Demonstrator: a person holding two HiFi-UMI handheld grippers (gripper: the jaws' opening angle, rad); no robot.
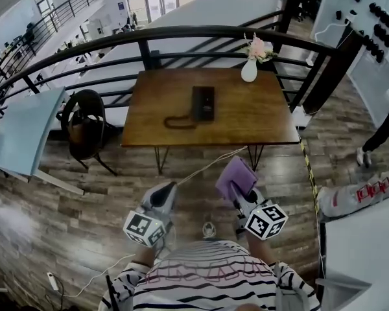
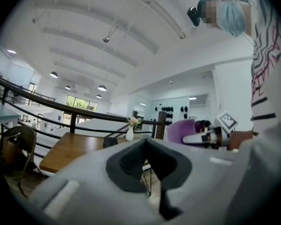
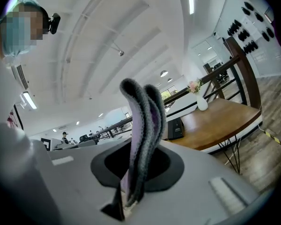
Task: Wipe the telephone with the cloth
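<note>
A black telephone [image 1: 202, 102] with a coiled cord [image 1: 178, 122] lies on the wooden table [image 1: 246, 118] ahead of me. The same telephone [image 3: 175, 128] shows small in the right gripper view, and as a dark block [image 2: 110, 142] in the left gripper view. My right gripper [image 1: 241, 196] is shut on a folded purple cloth [image 1: 235, 177], which stands up between the jaws [image 3: 143, 125]. My left gripper [image 1: 170, 186] is shut with nothing in it, its pads meeting [image 2: 146, 142]. Both grippers hang over the floor, short of the table's near edge.
A white vase of flowers [image 1: 249, 69] stands at the table's far right corner. A dark railing [image 1: 181, 34] runs behind the table. A chair with a bag [image 1: 84, 125] and a pale blue tabletop [image 1: 23, 131] are to the left. A person's legs [image 1: 376, 141] show at right.
</note>
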